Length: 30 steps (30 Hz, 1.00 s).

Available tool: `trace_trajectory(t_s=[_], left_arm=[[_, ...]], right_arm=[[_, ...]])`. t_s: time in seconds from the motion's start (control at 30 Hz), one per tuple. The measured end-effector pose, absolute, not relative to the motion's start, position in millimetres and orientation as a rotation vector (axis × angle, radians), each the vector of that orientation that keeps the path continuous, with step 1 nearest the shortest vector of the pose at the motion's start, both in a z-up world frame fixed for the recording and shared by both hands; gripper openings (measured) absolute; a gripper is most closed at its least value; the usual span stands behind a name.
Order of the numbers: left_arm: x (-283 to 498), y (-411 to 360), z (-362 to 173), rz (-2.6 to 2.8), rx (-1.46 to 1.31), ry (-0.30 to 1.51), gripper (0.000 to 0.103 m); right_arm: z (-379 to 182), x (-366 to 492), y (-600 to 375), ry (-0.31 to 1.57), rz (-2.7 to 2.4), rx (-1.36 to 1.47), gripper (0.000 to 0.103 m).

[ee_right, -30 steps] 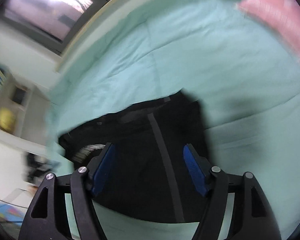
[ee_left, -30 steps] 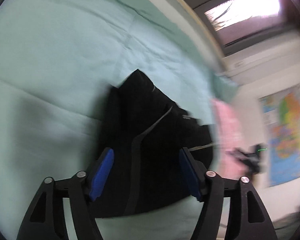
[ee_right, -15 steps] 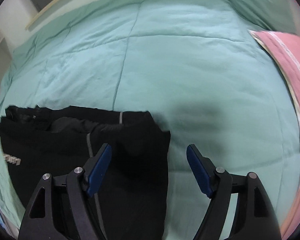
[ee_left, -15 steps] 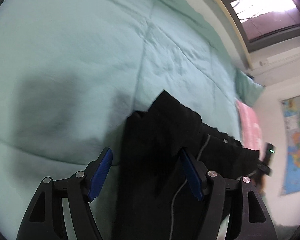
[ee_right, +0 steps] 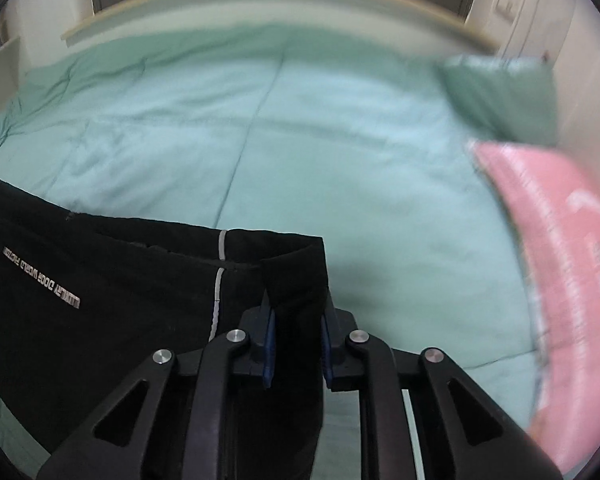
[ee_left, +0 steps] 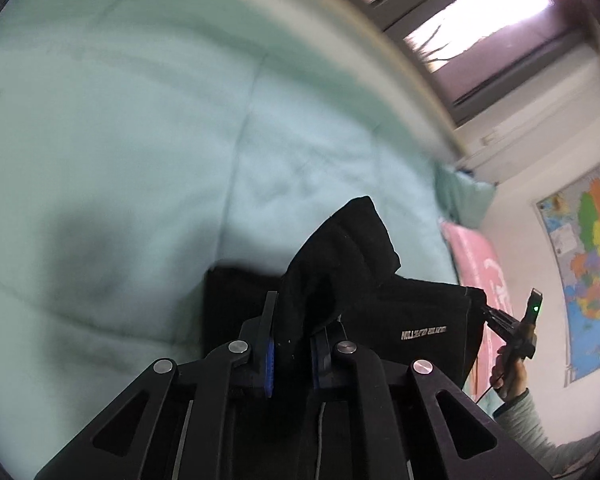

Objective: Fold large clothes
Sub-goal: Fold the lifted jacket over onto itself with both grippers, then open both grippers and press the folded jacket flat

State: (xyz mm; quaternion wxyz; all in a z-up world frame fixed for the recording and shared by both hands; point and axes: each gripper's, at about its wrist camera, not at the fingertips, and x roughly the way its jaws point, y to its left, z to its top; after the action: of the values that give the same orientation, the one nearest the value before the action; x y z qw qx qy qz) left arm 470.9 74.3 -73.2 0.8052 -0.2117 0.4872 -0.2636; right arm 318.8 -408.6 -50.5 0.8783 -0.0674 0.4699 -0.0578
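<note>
A black garment (ee_left: 420, 320) with pale lettering and a thin grey stripe (ee_right: 220, 272) hangs stretched between both grippers over a green quilted bed (ee_left: 140, 140). My left gripper (ee_left: 292, 320) is shut on one bunched corner, which sticks up past the blue pads. In the right wrist view my right gripper (ee_right: 296, 312) has its jaws closing, pads pressed on the other corner of the black garment (ee_right: 120, 280). The left wrist view also shows the right gripper (ee_left: 490, 312) at the cloth's far edge, held by a hand (ee_left: 508, 372).
A pink blanket (ee_right: 560, 240) lies along the bed's right side with a green pillow (ee_right: 500, 92) beyond it. The green quilt (ee_right: 340, 140) spreads ahead toward a window sill. A coloured map (ee_left: 588, 248) hangs on the wall.
Both grippers stood open over the flat garment; now each has closed on a corner. The cloth is lifted and drawn taut between them.
</note>
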Motion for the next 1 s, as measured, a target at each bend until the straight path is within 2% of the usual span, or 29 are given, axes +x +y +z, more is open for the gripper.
trace_trajectory(t_s=[0.1, 0.17, 0.27, 0.4, 0.43, 0.53, 0.63, 0.7, 0.77, 0.8, 1.0], left_arm=[[488, 65, -44, -0.56, -0.426, 0.973, 0.012], [505, 56, -47, -0.523, -0.389, 0.978, 0.012], [529, 43, -91, -0.434, -0.354, 1.077, 0.012], [547, 35, -160, -0.357, -0.326, 1.226, 0.014], [549, 32, -178, -0.347, -0.332, 1.266, 0.017], [550, 29, -202, -0.337, -0.33, 1.281, 0.022], [556, 35, -206, -0.371, -0.362, 1.321, 0.024], [558, 52, -195, -0.428, -0.427, 1.347, 0.027], [554, 83, -177, -0.456, -0.511, 1.358, 0.041], [551, 97, -168, -0.457, -0.516, 1.35, 0.044], [510, 134, -108, -0.402, -0.47, 1.244, 0.045]], right_arm=[[-32, 337, -404, 0.925, -0.18, -0.179, 0.019], [-37, 354, -412, 0.929, -0.217, -0.14, 0.019], [-77, 382, -425, 1.021, -0.237, -0.068, 0.019], [-163, 402, -430, 1.212, -0.237, -0.043, 0.019], [-179, 402, -432, 1.243, -0.233, -0.012, 0.02], [-193, 398, -437, 1.251, -0.245, 0.054, 0.022], [-189, 398, -444, 1.262, -0.257, 0.098, 0.029], [-177, 393, -450, 1.256, -0.273, 0.098, 0.045], [-155, 382, -451, 1.223, -0.283, 0.089, 0.049], [-140, 373, -451, 1.198, -0.289, 0.079, 0.051], [-68, 311, -414, 1.078, -0.26, 0.135, 0.052]])
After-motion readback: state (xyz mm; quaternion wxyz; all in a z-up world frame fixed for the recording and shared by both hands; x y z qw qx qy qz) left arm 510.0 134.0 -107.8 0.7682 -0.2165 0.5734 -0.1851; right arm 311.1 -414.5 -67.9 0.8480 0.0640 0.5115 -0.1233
